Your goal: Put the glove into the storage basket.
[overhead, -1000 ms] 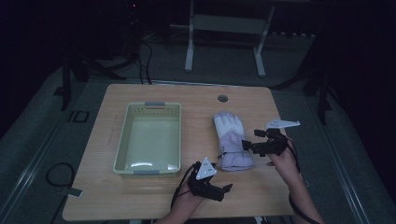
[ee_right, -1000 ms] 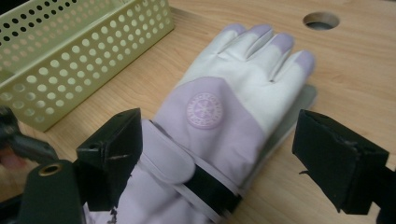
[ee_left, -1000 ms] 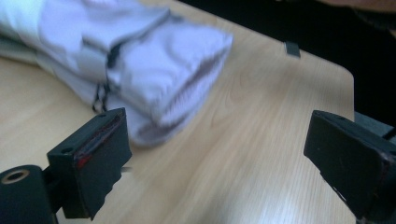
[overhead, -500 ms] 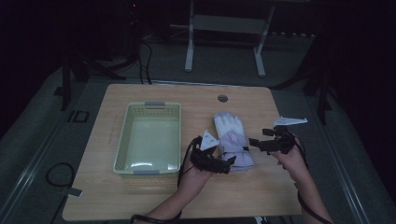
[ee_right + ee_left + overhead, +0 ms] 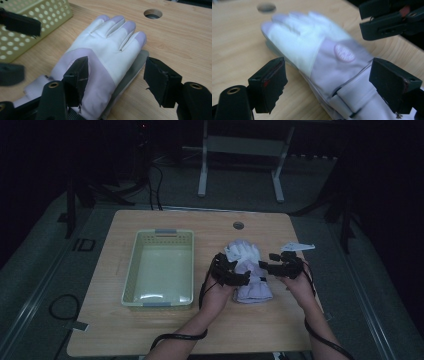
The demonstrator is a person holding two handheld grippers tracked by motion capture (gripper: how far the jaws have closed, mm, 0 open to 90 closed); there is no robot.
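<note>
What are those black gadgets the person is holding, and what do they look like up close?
Each hand carries a black two-jaw gripper: left gripper, right gripper. The jaws end in blocky black pads with scuffed edges and traces of red. A black cable trails from each. The right one bears a pale three-cornered plate. Forearms are bare.

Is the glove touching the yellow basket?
Apart. In the high view, a strip of bare table separates the glove from the basket.
</note>
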